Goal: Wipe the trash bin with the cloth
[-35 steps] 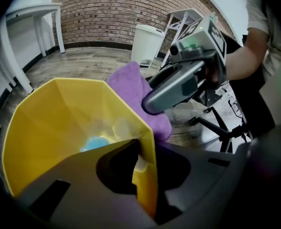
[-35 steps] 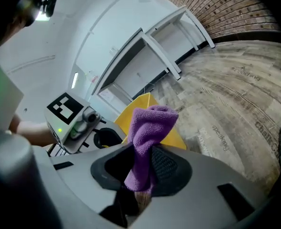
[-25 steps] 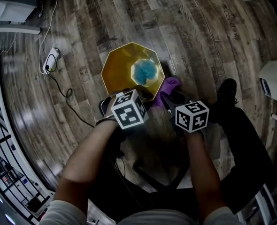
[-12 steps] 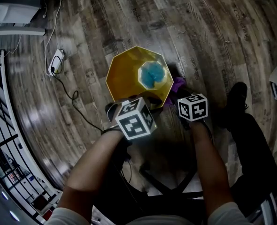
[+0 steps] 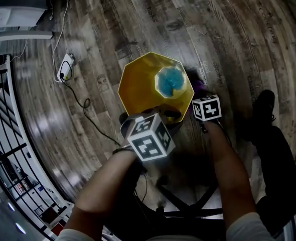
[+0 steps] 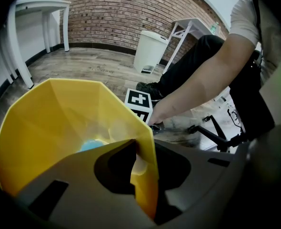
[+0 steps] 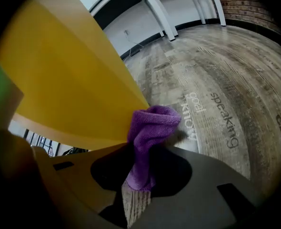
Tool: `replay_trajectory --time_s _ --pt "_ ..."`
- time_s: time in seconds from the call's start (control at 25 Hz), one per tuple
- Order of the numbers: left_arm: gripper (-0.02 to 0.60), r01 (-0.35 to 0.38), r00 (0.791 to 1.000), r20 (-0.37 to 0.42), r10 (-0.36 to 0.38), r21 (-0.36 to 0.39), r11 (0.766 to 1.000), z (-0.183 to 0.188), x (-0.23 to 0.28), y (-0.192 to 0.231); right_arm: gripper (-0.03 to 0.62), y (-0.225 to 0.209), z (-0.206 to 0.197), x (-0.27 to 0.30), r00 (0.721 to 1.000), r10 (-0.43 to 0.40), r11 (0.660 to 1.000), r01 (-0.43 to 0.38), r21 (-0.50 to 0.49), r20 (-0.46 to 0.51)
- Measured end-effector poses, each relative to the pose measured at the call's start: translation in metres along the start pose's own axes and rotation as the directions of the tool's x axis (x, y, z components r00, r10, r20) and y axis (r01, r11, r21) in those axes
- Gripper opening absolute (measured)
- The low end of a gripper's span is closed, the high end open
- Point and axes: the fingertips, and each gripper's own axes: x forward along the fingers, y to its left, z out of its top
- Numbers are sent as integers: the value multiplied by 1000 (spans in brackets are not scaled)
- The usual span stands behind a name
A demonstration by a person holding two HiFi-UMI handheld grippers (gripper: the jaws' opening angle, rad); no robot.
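cloth [image 7: 150, 128] slid behind bin [image 5: 143, 84] | left gripper [image 6: 143, 152] clamps rim [image 6: 152, 190] | right gripper [image 7: 140, 168] clamps cloth | floor [image 7: 245, 70]: "speaking"

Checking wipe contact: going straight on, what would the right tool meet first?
Likely the wooden floor: the right tool, shut on the purple cloth, points past the yellow trash bin at its left; depth is unclear.

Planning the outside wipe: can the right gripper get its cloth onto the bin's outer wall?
Probably yes. The right gripper holds the cloth right beside the outer wall of the yellow bin, nothing between them; the left gripper grips the rim.
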Motion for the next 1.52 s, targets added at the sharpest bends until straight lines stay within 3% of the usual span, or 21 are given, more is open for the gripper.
replay_trajectory --time_s 0.4,0.48,0.64,0.92,1.04,1.12,1.2,1.36,1.52 --pt "52 0 1000 5 0 -15 1000 -4 1 -1 103 -8 -7 15 997 -44 999 45 9 -61" --pt "52 0 1000 4 0 -20 1000 -4 2 1 103 -13 -3 6 997 -71 997 71 -6 -35" --pt "52 1 1000 16 -1 -48 999 0 3 2 100 -5 8 -28 997 -50 998 48 29 51" --pt "52 -55 997 45 63 -168 984 20 7 17 100 6 15 -91 986 -47 996 35 76 160" --pt "63 -30 994 95 48 -191 981 29 6 16 100 14 16 -113 980 -37 995 18 98 196" --pt "125 1 992 124 20 -168 986 33 -1 11 100 22 18 -127 976 -15 995 -6 98 219" --pt "157 3 995 101 6 -84 996 29 -8 4 100 28 19 -139 971 10 995 -34 97 239" --pt "180 1 1000 -17 0 72 997 -3 -13 -10 100 45 14 -151 962 92 982 -130 137 258" --pt "184 -19 990 -138 40 155 988 -32 -15 -8 100 65 12 -160 943 170 959 -226 173 288"
